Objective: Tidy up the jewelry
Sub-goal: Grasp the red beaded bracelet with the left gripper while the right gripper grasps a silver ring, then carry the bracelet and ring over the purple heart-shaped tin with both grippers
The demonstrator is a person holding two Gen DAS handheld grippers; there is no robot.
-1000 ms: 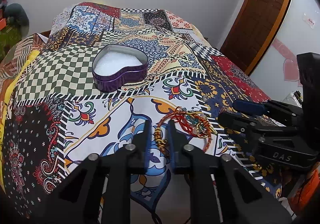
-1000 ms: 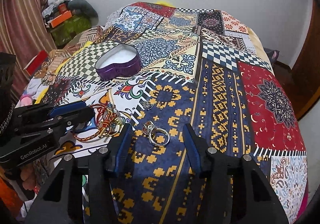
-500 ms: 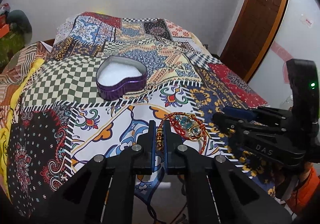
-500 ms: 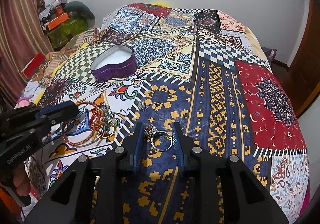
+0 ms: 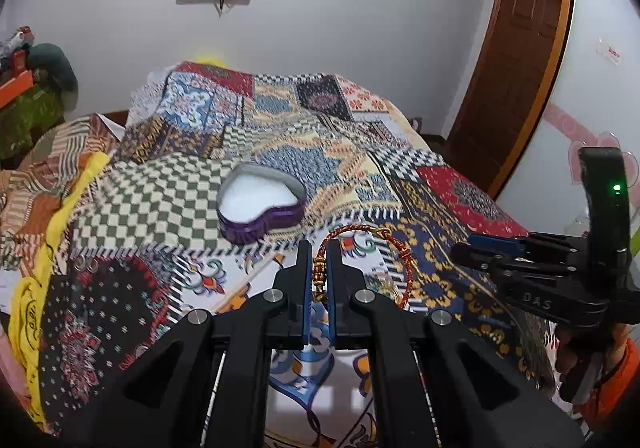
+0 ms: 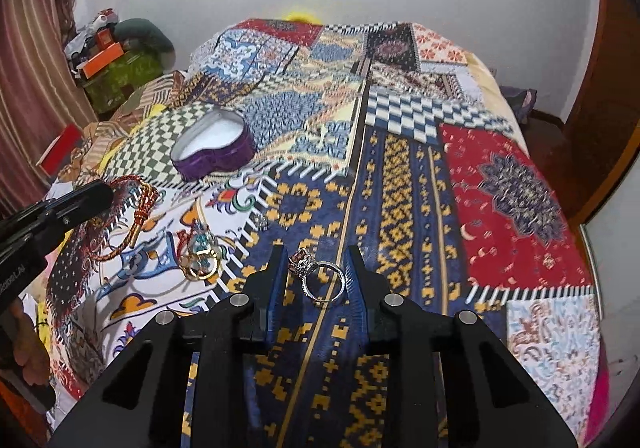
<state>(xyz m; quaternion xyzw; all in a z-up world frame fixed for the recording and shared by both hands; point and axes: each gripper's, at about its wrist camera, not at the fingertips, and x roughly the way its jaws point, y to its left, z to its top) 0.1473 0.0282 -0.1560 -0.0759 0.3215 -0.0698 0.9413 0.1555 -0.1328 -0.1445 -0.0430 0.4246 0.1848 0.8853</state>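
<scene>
My left gripper [image 5: 319, 262] is shut on a red and gold braided bracelet [image 5: 394, 244] and holds it lifted above the patchwork bedspread [image 5: 160, 204]. It also shows in the right wrist view [image 6: 140, 208], hanging from the left gripper [image 6: 86, 196]. My right gripper [image 6: 318, 272] is shut on a silver ring with a stone cluster [image 6: 320, 274], raised off the cover. A purple heart-shaped tin [image 5: 260, 208], open with a white lining, sits further back; it also shows in the right wrist view [image 6: 214, 152].
A gold and turquoise bangle [image 6: 202, 256] lies on the cover left of my right gripper, and a small silver piece [image 6: 262, 223] beyond it. Clutter and a curtain [image 6: 36, 68] stand left of the bed, a wooden door [image 5: 516, 60] to the right.
Both grippers closed on their pieces and lifted them. The bracelet now hangs clear of the cover, leaving the turquoise bangle behind. The ring rose off the cover.
</scene>
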